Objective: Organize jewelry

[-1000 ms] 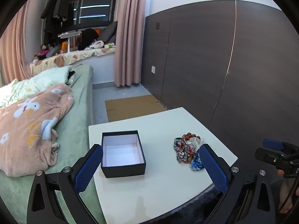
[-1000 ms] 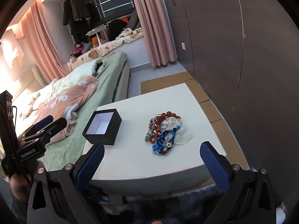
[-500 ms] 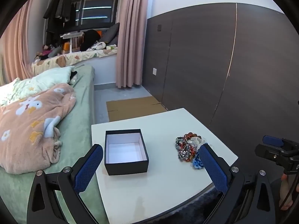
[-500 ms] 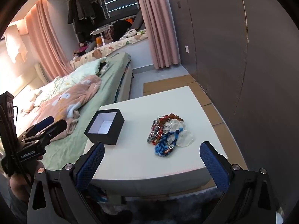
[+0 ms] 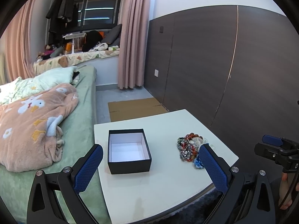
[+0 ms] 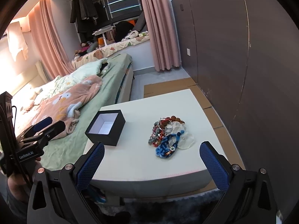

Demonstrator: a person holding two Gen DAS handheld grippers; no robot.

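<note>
An open black box (image 5: 129, 150) with a white, empty inside stands on the left half of a white table (image 5: 164, 184); it also shows in the right wrist view (image 6: 105, 129). A tangled pile of jewelry (image 6: 168, 135), with red beads, silver chains, a blue braided piece and a sheer white pouch, lies to its right; it also shows in the left wrist view (image 5: 188, 148). My left gripper (image 5: 150, 165) is open and empty, near the table's front edge. My right gripper (image 6: 151, 163) is open and empty, in front of the table, short of the pile.
A bed (image 5: 46, 115) with a pink blanket lies left of the table. A dark panelled wall (image 5: 224, 65) runs along the right. Flat cardboard (image 5: 134, 108) lies on the floor behind the table. A dark rug (image 6: 168, 209) lies below the front edge.
Both grippers have edged forward toward the table; the box and the pile look slightly larger. Nothing on the table has moved.
</note>
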